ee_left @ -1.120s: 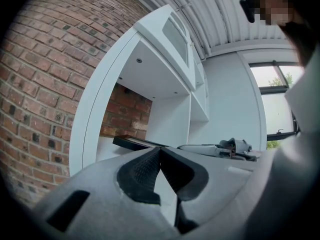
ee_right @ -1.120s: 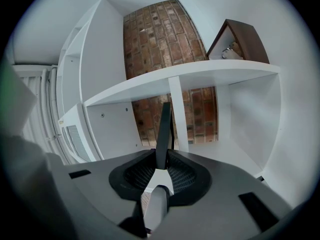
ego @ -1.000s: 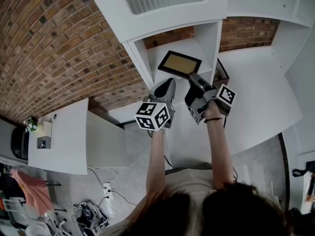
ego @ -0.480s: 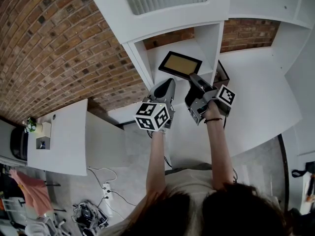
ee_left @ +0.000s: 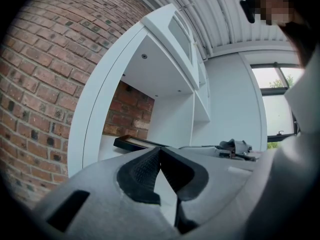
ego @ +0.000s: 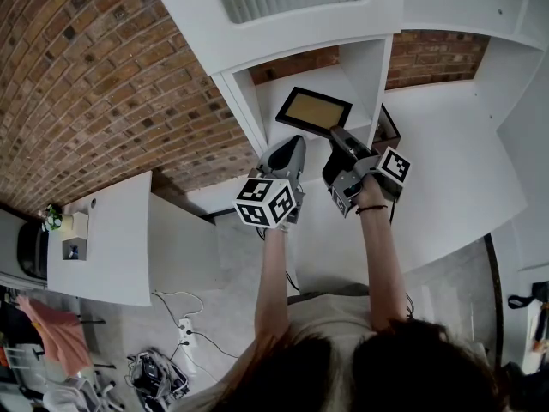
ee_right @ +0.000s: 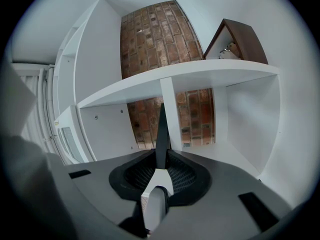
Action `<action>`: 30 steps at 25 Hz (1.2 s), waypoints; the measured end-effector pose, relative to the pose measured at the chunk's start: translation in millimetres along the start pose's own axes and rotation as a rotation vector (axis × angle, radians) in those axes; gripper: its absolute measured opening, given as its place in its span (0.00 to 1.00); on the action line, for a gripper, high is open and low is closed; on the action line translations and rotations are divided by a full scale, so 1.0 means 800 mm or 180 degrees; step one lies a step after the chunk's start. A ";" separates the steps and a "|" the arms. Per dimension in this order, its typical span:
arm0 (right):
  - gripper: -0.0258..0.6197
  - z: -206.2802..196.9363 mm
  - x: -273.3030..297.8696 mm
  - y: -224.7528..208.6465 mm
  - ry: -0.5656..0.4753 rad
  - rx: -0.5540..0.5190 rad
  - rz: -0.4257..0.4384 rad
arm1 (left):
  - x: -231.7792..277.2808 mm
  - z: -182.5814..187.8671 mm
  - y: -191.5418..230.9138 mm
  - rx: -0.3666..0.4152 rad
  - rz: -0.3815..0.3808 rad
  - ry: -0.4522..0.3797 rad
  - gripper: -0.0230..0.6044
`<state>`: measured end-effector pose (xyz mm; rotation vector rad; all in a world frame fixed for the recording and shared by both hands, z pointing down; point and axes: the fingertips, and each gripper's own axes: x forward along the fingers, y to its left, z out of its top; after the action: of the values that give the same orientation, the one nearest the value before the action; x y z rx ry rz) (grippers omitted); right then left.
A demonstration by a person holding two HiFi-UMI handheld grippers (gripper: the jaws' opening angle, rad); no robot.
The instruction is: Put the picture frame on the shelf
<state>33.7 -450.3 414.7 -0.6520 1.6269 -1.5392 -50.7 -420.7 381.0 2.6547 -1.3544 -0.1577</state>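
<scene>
The picture frame (ego: pixel 314 111), black with a tan middle, lies tilted in the opening of the white shelf (ego: pixel 371 65). My right gripper (ego: pixel 337 137) is shut on its near edge. In the right gripper view the picture frame (ee_right: pixel 161 129) shows edge-on as a thin dark blade between the jaws, in front of the shelf board (ee_right: pixel 200 76). My left gripper (ego: pixel 292 147) hangs just left of it, shut, with nothing in it. In the left gripper view the left gripper (ee_left: pixel 160 150) has its pads touching, with the picture frame (ee_left: pixel 134 143) beyond them.
A brown wooden frame-like object (ego: pixel 387 128) stands in the neighbouring compartment, seen also in the right gripper view (ee_right: pixel 235 36). A brick wall (ego: pixel 103 75) lies to the left. A white table (ego: pixel 107 243) with small items stands at the lower left, with cables (ego: pixel 184 329) on the floor.
</scene>
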 end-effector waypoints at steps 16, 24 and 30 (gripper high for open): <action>0.15 0.003 0.003 -0.005 -0.0005 -0.0067 -0.0046 | 0.001 -0.002 0.007 -0.0015 0.0028 0.0001 0.05; 0.15 0.003 0.003 -0.005 0.0002 -0.0136 -0.0069 | 0.001 -0.004 0.006 -0.0017 0.0032 0.0005 0.05; 0.15 0.002 0.003 -0.002 0.0008 -0.0180 -0.0098 | -0.001 -0.002 0.006 -0.0015 0.0035 0.0008 0.05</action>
<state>33.3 -453.6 416.1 -0.7087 1.6747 -1.5210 -54.7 -423.1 383.8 2.6422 -1.3661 -0.1562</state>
